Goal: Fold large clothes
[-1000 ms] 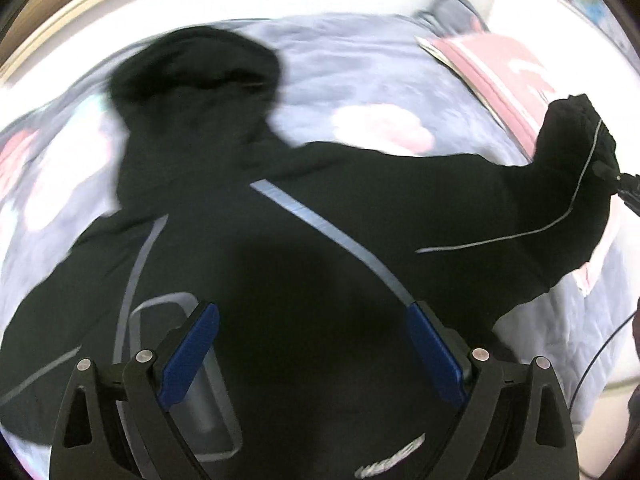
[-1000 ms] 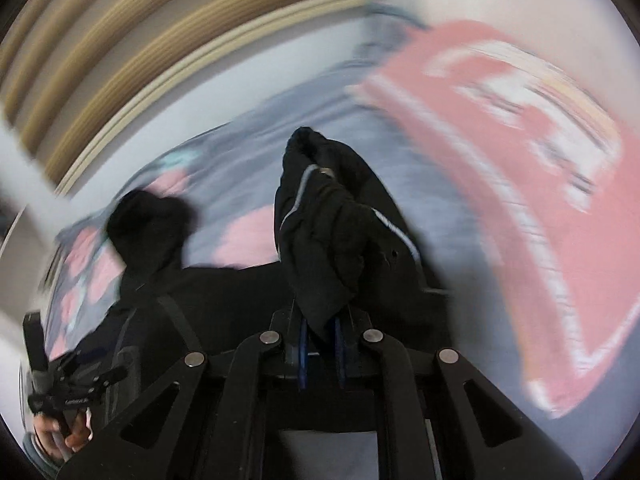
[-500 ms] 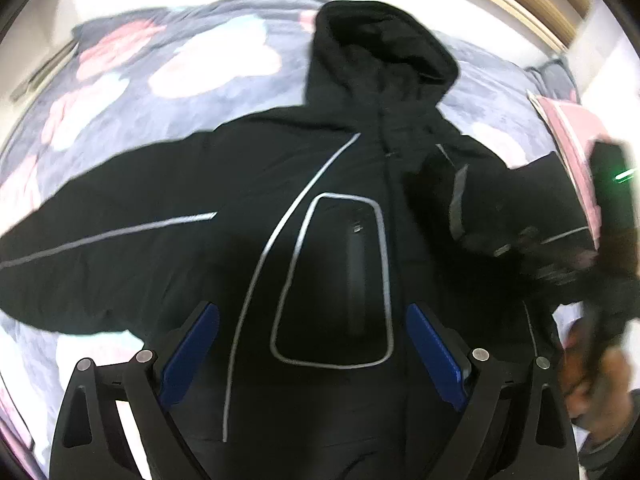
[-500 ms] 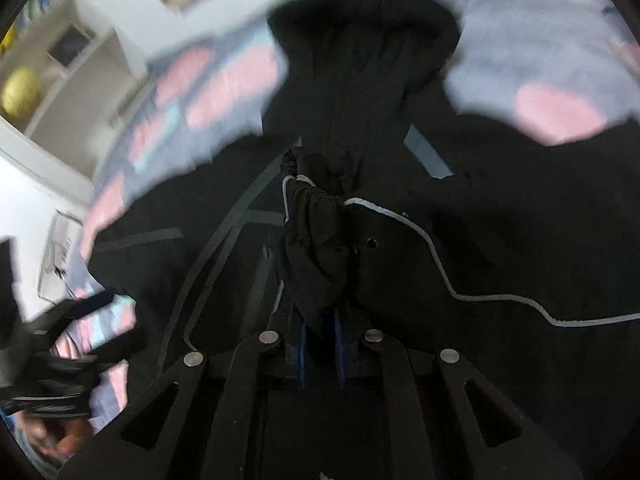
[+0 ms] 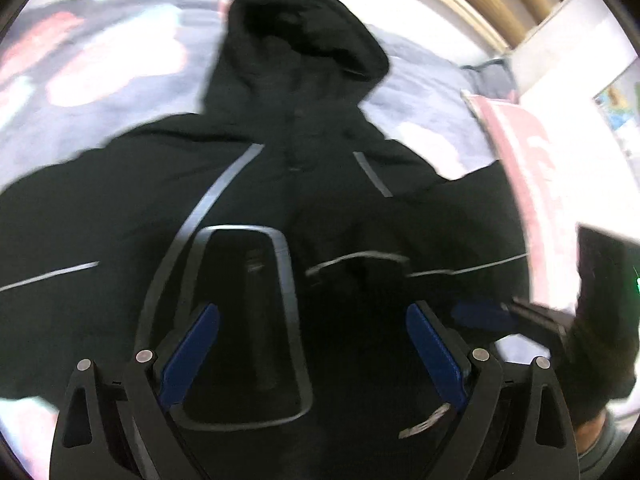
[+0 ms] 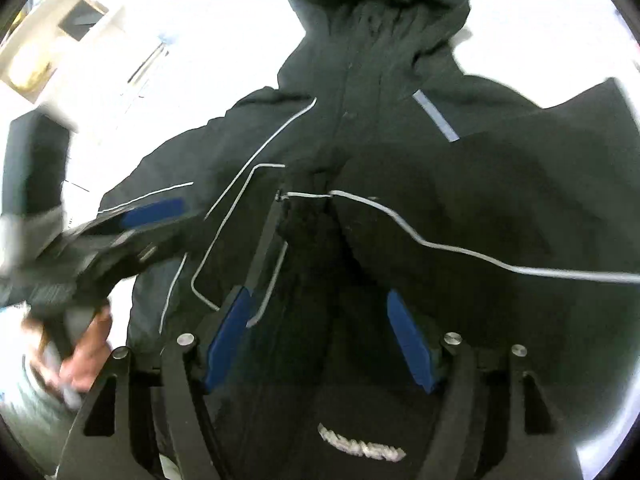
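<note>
A black hooded jacket with grey piping lies front-up on the bed, hood at the far end. Its right sleeve is folded across the chest, cuff near the zip. My left gripper is open and empty above the lower chest pocket. My right gripper is open and empty just behind the folded cuff. It also shows in the left wrist view, and the left gripper shows in the right wrist view. The left sleeve lies spread out.
The jacket lies on a grey bedspread with pink and white flowers. A pink pillow lies at the right. A wooden headboard and white wall are beyond. A shelf unit stands at the left in the right wrist view.
My right gripper carried the right sleeve across the jacket's chest and opened, letting the cuff go. My left gripper stayed open and shifted over the jacket's front.
</note>
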`<action>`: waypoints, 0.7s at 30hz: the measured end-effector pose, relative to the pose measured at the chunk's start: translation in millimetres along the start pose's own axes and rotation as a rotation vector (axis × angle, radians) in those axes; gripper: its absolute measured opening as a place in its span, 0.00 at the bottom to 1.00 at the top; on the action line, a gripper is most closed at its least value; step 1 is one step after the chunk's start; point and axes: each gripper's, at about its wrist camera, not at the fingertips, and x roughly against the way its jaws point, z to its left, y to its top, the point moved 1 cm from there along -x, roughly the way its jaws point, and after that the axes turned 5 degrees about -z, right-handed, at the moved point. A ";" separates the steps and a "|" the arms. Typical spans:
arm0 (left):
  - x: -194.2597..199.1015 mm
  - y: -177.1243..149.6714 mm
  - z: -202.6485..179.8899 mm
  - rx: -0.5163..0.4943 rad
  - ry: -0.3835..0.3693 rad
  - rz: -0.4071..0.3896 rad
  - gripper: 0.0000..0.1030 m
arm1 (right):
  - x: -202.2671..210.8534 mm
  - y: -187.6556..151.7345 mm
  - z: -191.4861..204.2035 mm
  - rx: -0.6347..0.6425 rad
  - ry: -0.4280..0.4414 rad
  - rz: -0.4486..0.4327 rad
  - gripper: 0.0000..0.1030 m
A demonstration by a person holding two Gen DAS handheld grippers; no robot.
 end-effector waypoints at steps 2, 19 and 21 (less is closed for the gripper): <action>-20.1 5.0 -2.2 0.025 0.001 0.028 0.92 | 11.0 -8.1 -8.2 0.003 -0.059 -0.005 0.73; 38.8 37.5 40.6 0.066 0.024 -0.112 0.18 | 69.8 12.6 -68.9 -0.116 -0.212 -0.156 0.78; 46.0 33.5 68.0 0.079 0.062 -0.089 0.20 | 50.9 20.4 -75.5 -0.118 -0.245 -0.141 0.78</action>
